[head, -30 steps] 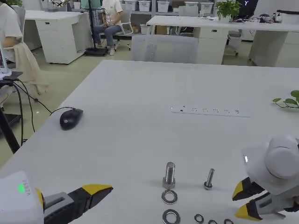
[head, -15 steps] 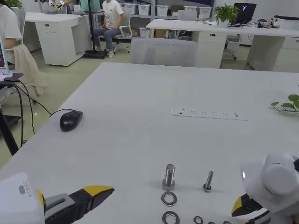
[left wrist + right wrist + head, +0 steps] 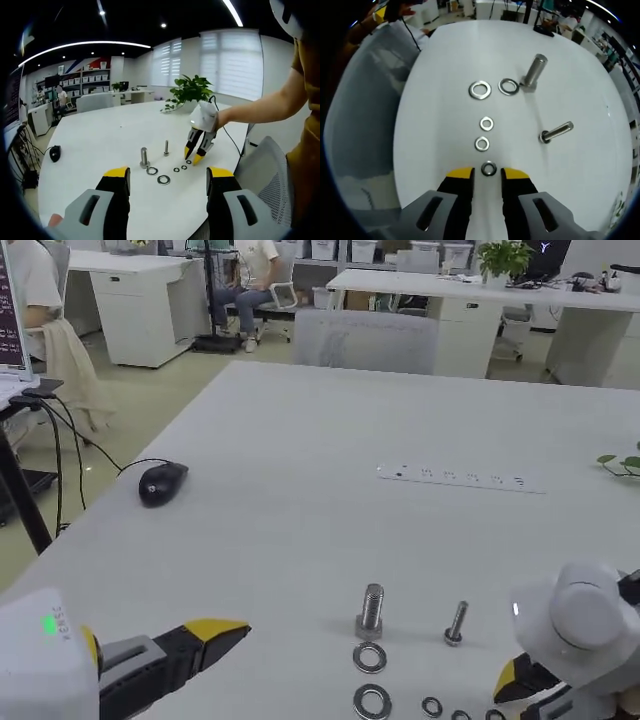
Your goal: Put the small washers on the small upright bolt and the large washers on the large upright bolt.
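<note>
The large bolt (image 3: 371,610) and the small bolt (image 3: 456,623) stand upright on the white table (image 3: 300,490). Two large washers (image 3: 369,657) (image 3: 372,702) lie flat in front of the large bolt. In the right gripper view, three small washers lie in a row (image 3: 487,123) (image 3: 482,143) (image 3: 489,168). My right gripper (image 3: 486,174) is open just above the table, and the nearest small washer lies between its yellow tips, untouched. My left gripper (image 3: 169,177) is open and empty, well back from the bolts (image 3: 144,156) (image 3: 166,147).
A black mouse (image 3: 162,482) with its cable lies at the table's left. A flush power strip (image 3: 460,480) sits beyond the bolts and a plant (image 3: 622,464) at the right edge. A grey chair (image 3: 365,340) stands at the far side.
My right gripper has dropped lower and closer to the row of small washers. The left gripper has barely moved. The head camera has shifted slightly.
</note>
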Motion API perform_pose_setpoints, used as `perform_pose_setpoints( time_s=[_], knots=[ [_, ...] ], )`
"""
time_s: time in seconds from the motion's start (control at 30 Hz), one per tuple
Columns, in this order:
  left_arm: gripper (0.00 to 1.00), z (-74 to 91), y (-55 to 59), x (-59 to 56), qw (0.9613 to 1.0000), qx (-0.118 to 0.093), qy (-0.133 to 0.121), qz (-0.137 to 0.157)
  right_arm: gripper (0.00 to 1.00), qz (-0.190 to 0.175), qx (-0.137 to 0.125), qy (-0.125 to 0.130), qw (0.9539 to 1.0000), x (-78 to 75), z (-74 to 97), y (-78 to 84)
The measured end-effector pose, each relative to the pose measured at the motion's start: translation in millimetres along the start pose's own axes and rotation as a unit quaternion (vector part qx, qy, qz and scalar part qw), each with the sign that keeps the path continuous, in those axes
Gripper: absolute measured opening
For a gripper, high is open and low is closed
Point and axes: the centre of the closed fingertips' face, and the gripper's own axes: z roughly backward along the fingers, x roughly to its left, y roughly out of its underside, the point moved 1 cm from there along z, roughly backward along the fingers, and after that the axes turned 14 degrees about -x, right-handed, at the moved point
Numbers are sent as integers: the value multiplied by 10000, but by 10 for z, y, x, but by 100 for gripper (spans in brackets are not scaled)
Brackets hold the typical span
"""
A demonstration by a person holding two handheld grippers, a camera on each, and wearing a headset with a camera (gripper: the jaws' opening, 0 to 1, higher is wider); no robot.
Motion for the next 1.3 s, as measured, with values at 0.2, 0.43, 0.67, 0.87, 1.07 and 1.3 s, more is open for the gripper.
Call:
perform_pose_setpoints(
  time_s=[0.2,0.43,0.67,0.87,1.07,1.3],
  knots=[
    [61,-35,26,-24,10000,21,35,24,22,-186,-191,58,9996,-15,10,16],
    [61,-64,42,-52,9999,54,85,26,21,-188,-140,133,9996,-17,-1,4],
    [61,-24,24,-17,10000,44,18,4,15,12,-98,127,9999,1,-11,-7],
    [61,1,21,-16,10000,32,-36,-1,15,-105,-78,135,9998,-8,-9,-2],
    [61,2,24,-38,10000,24,-41,17,14,-217,-75,166,9996,-21,-7,2],
    [61,-15,19,-61,10000,22,-24,1,13,-156,-43,134,9998,-22,-11,0]
  ],
)
